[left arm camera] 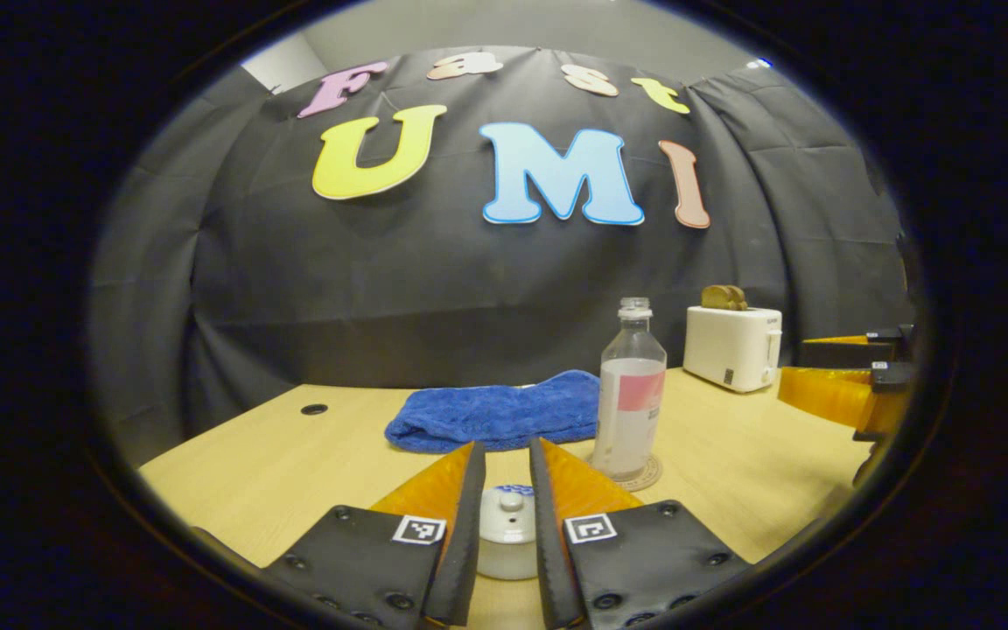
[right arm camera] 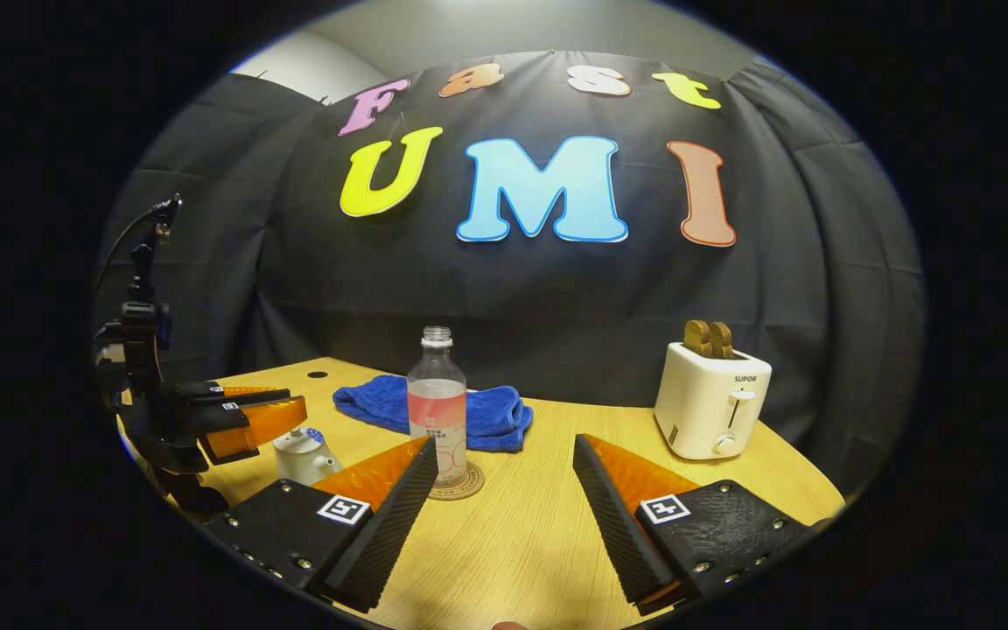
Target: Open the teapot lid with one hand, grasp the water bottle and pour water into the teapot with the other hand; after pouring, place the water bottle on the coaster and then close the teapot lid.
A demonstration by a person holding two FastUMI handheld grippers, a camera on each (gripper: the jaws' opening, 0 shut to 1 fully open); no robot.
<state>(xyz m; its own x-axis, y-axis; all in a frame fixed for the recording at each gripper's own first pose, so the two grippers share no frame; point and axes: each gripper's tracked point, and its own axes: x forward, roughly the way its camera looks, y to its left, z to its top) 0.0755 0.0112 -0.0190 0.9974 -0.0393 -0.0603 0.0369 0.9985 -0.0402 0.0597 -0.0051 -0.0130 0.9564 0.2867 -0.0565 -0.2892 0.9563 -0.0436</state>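
Observation:
A small white teapot (left arm camera: 508, 535) with its lid on stands right below my left gripper (left arm camera: 506, 446). The fingers stand a narrow gap apart on either side of the lid's knob and do not press on it. In the right gripper view the left gripper (right arm camera: 298, 407) hovers just above the teapot (right arm camera: 303, 457). An uncapped clear water bottle (left arm camera: 631, 402) stands upright on a round coaster (left arm camera: 649, 478). My right gripper (right arm camera: 502, 440) is wide open and holds nothing, a short way in front of the bottle (right arm camera: 437, 411) and coaster (right arm camera: 472, 486).
A folded blue towel (right arm camera: 374, 404) lies behind the bottle near the wall. A white toaster (right arm camera: 710, 402) with bread in it stands at the back right. The wooden table (right arm camera: 539, 525) has a cable hole (left arm camera: 314, 409) at the far left.

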